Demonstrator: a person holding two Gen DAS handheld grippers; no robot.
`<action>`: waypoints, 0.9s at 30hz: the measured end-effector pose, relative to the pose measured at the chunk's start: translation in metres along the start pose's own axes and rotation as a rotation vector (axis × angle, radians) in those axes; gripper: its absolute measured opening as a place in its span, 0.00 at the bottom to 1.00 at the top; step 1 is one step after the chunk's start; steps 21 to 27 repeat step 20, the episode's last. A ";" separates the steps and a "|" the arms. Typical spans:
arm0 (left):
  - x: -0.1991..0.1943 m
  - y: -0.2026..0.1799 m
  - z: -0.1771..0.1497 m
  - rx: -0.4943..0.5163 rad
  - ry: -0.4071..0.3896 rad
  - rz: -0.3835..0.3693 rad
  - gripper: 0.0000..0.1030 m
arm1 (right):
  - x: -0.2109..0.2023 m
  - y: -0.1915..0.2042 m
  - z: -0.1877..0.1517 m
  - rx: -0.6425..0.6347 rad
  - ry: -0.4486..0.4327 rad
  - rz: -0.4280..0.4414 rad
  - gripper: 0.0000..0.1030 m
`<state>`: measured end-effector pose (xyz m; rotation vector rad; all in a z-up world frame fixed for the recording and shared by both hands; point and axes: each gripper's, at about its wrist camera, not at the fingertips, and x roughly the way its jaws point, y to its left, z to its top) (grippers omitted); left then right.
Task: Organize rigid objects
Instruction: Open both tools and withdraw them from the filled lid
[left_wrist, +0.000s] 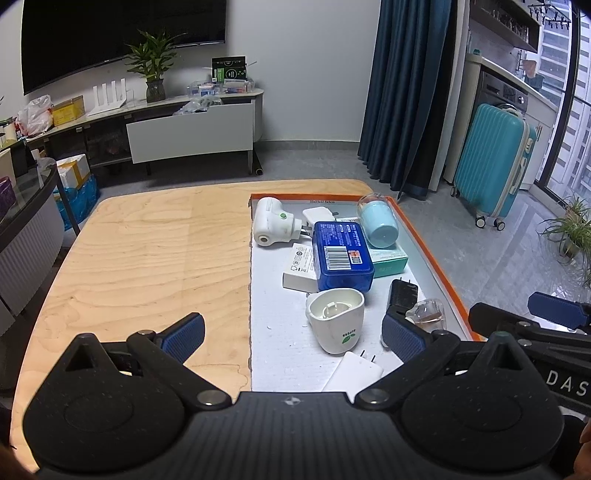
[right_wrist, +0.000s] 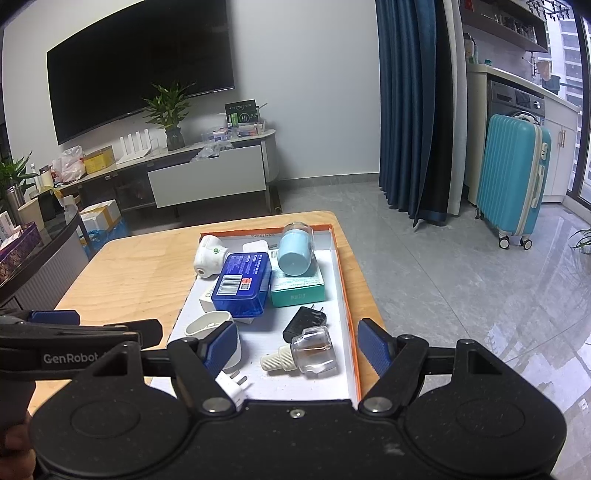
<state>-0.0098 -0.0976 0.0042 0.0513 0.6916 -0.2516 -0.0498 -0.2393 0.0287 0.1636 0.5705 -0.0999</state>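
Note:
An orange-rimmed white tray (left_wrist: 424, 240) (right_wrist: 341, 273) on the wooden table holds a blue box (left_wrist: 341, 254) (right_wrist: 243, 282), a white mug (left_wrist: 336, 319) (right_wrist: 208, 323), a white plug-in device (left_wrist: 271, 225) (right_wrist: 208, 254), a light-blue jar (left_wrist: 378, 221) (right_wrist: 295, 254), a teal box (right_wrist: 297, 290), a black plug (left_wrist: 402, 293) (right_wrist: 304, 321), a clear bottle (right_wrist: 306, 350) and white chargers (left_wrist: 354, 371). My left gripper (left_wrist: 293, 334) is open over the tray's near edge, around the mug. My right gripper (right_wrist: 297, 349) is open with the clear bottle between its fingers.
Bare wooden table (left_wrist: 155, 258) lies left of the tray. The right gripper shows at the right edge of the left wrist view (left_wrist: 524, 328). A teal suitcase (right_wrist: 513, 173), dark curtain (right_wrist: 410, 110) and TV cabinet (right_wrist: 207, 177) stand beyond on the grey floor.

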 end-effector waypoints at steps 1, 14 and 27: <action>0.000 0.000 0.000 0.001 -0.001 0.001 1.00 | -0.002 0.000 0.001 0.001 -0.001 0.000 0.83; -0.006 0.003 0.001 -0.016 -0.029 0.001 1.00 | -0.009 0.000 0.002 -0.003 -0.009 0.003 0.83; -0.006 0.004 0.002 -0.017 -0.023 0.003 1.00 | -0.009 0.002 0.002 -0.006 -0.011 0.004 0.84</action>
